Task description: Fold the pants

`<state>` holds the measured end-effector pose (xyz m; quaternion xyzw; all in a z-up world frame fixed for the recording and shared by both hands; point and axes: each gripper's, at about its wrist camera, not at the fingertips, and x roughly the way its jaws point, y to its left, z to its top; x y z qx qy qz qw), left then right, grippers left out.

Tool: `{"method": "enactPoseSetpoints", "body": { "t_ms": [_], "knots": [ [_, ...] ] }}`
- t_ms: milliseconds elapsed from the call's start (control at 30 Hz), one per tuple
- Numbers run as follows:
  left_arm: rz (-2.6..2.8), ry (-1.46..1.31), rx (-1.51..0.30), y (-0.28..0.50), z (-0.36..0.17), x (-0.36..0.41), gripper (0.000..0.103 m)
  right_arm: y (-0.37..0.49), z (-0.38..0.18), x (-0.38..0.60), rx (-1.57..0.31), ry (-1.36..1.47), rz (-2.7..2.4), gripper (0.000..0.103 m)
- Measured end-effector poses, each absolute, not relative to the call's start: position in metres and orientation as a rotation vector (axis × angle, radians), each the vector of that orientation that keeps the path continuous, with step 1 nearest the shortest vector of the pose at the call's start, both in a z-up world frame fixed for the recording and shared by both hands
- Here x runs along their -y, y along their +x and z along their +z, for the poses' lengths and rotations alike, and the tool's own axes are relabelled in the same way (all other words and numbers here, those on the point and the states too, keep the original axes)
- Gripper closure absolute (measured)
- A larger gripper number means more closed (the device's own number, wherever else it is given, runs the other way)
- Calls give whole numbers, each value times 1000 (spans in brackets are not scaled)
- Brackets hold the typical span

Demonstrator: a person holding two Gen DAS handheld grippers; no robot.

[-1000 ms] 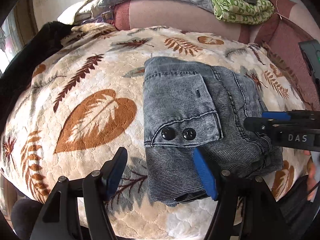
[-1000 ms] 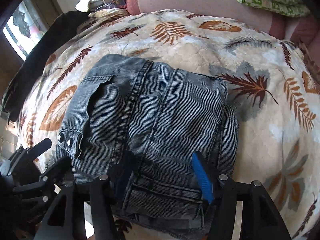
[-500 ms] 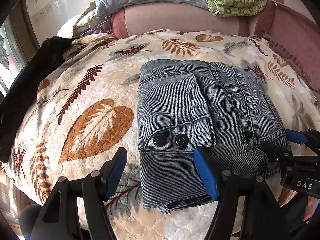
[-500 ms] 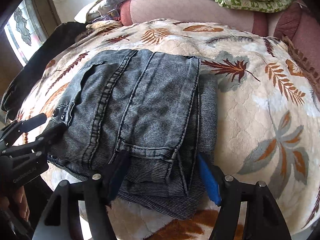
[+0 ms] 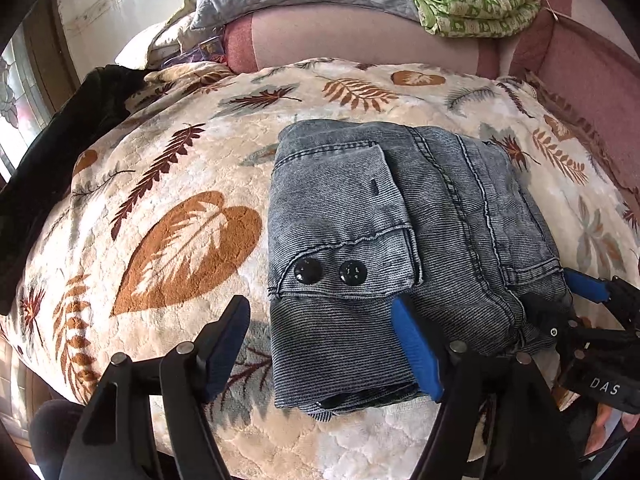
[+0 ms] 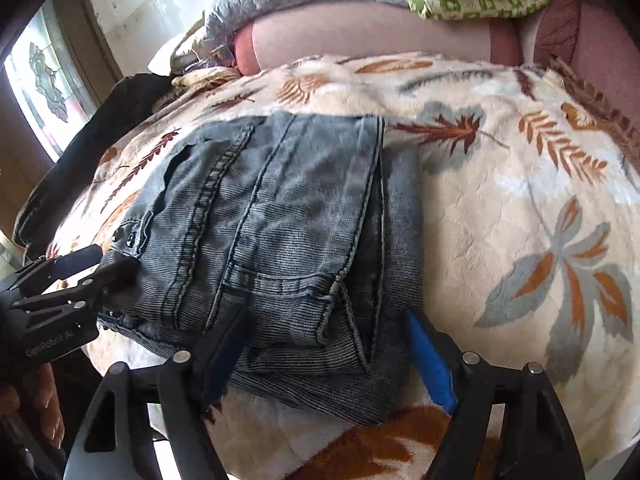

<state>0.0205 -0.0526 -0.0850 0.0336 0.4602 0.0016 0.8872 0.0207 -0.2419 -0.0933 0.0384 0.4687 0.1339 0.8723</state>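
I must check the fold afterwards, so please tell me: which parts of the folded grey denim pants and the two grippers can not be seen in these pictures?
- Folded grey denim pants: inner layers, hidden by the top fold in both views.
- Pants' near edge: right wrist view, covered by the right gripper fingers.
- Left gripper: right wrist view, cut off by the left edge.
- Right gripper: left wrist view, cut off at the right edge.

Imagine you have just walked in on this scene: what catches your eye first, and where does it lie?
First, the folded grey-blue ribbed denim pants, a thick bundle lying mid-bed with two black snap buttons on their front flap. Beneath them spreads the cream plush blanket printed with rust-brown leaves. Nearest the cameras, the left gripper and right gripper, black with blue pads, stand open around the bundle's near edge.
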Motion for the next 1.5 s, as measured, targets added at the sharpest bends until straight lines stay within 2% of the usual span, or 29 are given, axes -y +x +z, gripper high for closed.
{"method": "enactPoseSetpoints", "body": {
  "t_ms": [533,833,900,967,1067,1267,1500],
  "knots": [
    [-41,-3,-952,18,-89,42,25,18,-96,246,-984,121,271,20],
    [-55,-15,-947,20,-91,39,22,30,-54,258,-886,207,273,20],
    [-60,-18,-944,19,-92,38,22,37,-64,250,-932,182,271,20],
    [-63,-21,-950,20,-92,38,21,44,-92,237,-1066,113,269,19],
    [-76,-23,-952,20,-86,36,22,39,-93,240,-1053,118,269,18],
    [-109,-169,-858,34,-48,0,22,62,-74,293,-1093,481,401,18],
    [-254,-466,-1116,100,-94,-33,23,118,-112,319,-1253,729,456,18]
  ]
}}
